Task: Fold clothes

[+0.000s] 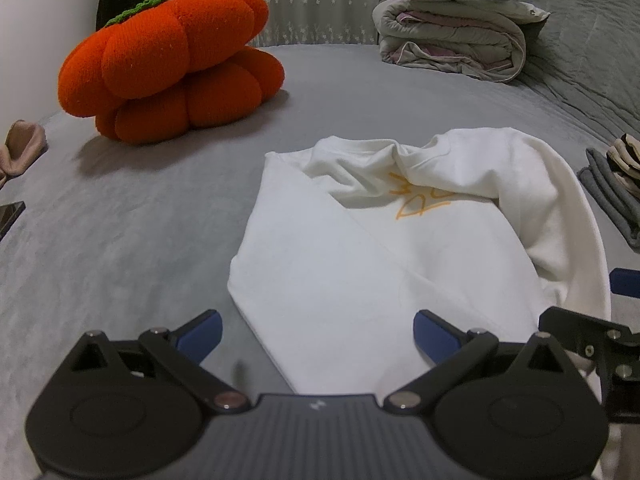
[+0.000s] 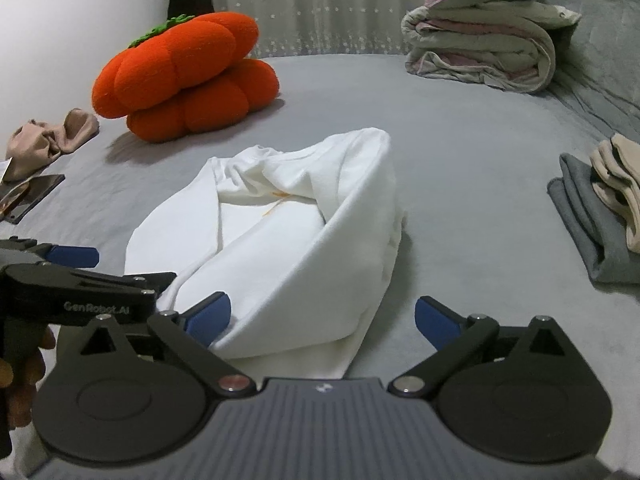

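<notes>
A white sweatshirt (image 1: 360, 264) with an orange print (image 1: 416, 200) lies partly folded on the grey bed. Its left side is folded flat, and its right sleeve and side are bunched over the chest. My left gripper (image 1: 320, 336) stands open over the garment's near left edge, pads apart and gripping nothing. In the right wrist view the sweatshirt (image 2: 280, 248) shows a raised fold running toward me. My right gripper (image 2: 324, 320) is open, with that fold's near end lying loose between its fingers. The left gripper's blue finger (image 2: 72, 256) shows at the left, held by a person's hand.
An orange pumpkin cushion (image 1: 168, 68) sits at the back left, and a folded quilt under a purple pillow (image 1: 452, 40) at the back right. Folded grey and beige clothes (image 2: 592, 220) lie at the right. A beige cloth (image 2: 48, 140) and a dark flat device (image 2: 32, 196) lie at the left.
</notes>
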A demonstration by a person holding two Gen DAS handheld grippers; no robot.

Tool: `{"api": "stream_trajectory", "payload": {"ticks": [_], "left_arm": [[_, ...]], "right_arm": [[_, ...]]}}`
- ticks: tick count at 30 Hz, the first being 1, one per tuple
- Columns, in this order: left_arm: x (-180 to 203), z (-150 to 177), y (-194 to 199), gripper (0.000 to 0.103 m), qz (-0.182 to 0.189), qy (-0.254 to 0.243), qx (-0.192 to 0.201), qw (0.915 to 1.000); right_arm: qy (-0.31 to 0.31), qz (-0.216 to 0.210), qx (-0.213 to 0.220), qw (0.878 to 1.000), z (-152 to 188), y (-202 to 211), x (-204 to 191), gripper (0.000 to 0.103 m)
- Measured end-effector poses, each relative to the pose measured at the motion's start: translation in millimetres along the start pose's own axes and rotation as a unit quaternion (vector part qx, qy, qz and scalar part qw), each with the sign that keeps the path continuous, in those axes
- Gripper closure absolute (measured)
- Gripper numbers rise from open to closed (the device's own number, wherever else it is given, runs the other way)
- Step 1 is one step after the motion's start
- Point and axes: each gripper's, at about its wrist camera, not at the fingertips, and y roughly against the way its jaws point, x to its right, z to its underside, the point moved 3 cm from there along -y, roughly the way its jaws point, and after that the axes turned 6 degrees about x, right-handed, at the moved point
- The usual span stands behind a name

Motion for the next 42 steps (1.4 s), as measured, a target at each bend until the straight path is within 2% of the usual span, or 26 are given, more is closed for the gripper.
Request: {"api": "stream_trajectory", "payload": {"ticks": [2, 5, 7, 10, 11, 12, 13, 14, 15, 16, 17, 18, 20, 21, 24, 27, 29, 31, 33, 39, 41, 42], "left_arm": [[0, 0, -1, 0.001, 0.001, 0.001, -0.001, 1.0000], [-1, 0, -2, 0.001, 0.003, 0.002, -0.001, 1.0000], [0, 0, -3, 0.001, 0.003, -0.001, 0.001, 1.0000], [-1, 1, -4, 0.003, 0.006, 0.003, -0.001, 1.0000], [-2, 1, -4, 0.007, 0.010, 0.004, 0.000, 0.9999], [-2, 0, -3, 0.013, 0.013, 0.004, 0.000, 0.9999], [-2, 0, -3, 0.018, 0.015, 0.002, 0.000, 0.9999], [-1, 0, -3, 0.029, 0.018, 0.000, 0.001, 0.9998], [-1, 1, -4, 0.046, 0.022, -0.002, -0.002, 0.9997], [-1, 2, -5, 0.056, 0.027, -0.004, -0.005, 0.9996], [-2, 3, -7, 0.076, 0.037, 0.000, -0.012, 0.9992], [-3, 4, -9, 0.091, 0.047, 0.004, -0.019, 0.9987], [-4, 3, -9, 0.102, 0.060, 0.008, -0.021, 0.9980], [-4, 2, -8, 0.103, 0.062, 0.007, -0.020, 0.9979], [-15, -6, 0, 0.103, 0.055, 0.017, -0.005, 0.9983], [-33, -17, 9, 0.103, 0.049, 0.038, 0.013, 0.9980], [-41, -19, 9, 0.102, 0.051, 0.044, 0.011, 0.9976], [-38, -16, 7, 0.089, 0.060, 0.046, 0.004, 0.9971], [-35, -13, 6, 0.038, 0.069, 0.047, -0.004, 0.9965], [-18, -13, 10, 0.012, 0.097, 0.034, 0.001, 0.9947], [-10, -13, 6, 0.011, 0.113, 0.034, -0.009, 0.9930], [-6, -14, 3, 0.010, 0.109, 0.032, -0.009, 0.9935]], "right_arm": [[0.002, -0.006, 0.001, 1.000, 1, 0, -1, 0.011], [-0.001, -0.018, 0.000, 1.000, 1, 0, -3, 0.028], [-0.005, -0.026, 0.000, 1.000, 0, 0, -3, 0.044], [-0.013, -0.037, 0.001, 0.999, 0, 0, -3, 0.053], [-0.016, -0.039, 0.002, 0.999, -1, 1, -2, 0.056], [-0.019, -0.039, 0.005, 0.999, -2, 2, -1, 0.065], [-0.022, -0.037, 0.009, 0.999, -4, 4, 0, 0.078], [-0.023, -0.032, 0.012, 0.999, -5, 5, 1, 0.086], [-0.024, -0.027, 0.016, 0.999, -7, 7, 3, 0.093], [-0.024, -0.022, 0.020, 0.999, -8, 8, 5, 0.094], [-0.024, -0.017, 0.023, 0.999, -9, 9, 7, 0.095], [-0.020, -0.011, 0.026, 0.999, -9, 10, 8, 0.096], [-0.006, 0.003, 0.034, 0.999, -11, 13, 8, 0.098], [0.005, 0.015, 0.041, 0.999, -13, 14, 9, 0.099], [0.034, 0.053, 0.069, 0.996, -19, 23, 12, 0.099], [0.021, 0.066, 0.090, 0.994, -24, 33, 25, 0.100], [0.026, 0.077, 0.097, 0.992, -26, 36, 30, 0.100], [0.034, 0.093, 0.103, 0.990, -27, 38, 35, 0.100], [0.046, 0.116, 0.114, 0.986, -29, 40, 38, 0.100], [0.075, 0.144, 0.152, 0.975, -31, 49, 35, 0.100], [0.087, 0.147, 0.166, 0.971, -32, 53, 33, 0.100], [0.093, 0.144, 0.173, 0.970, -32, 54, 30, 0.100]]}}
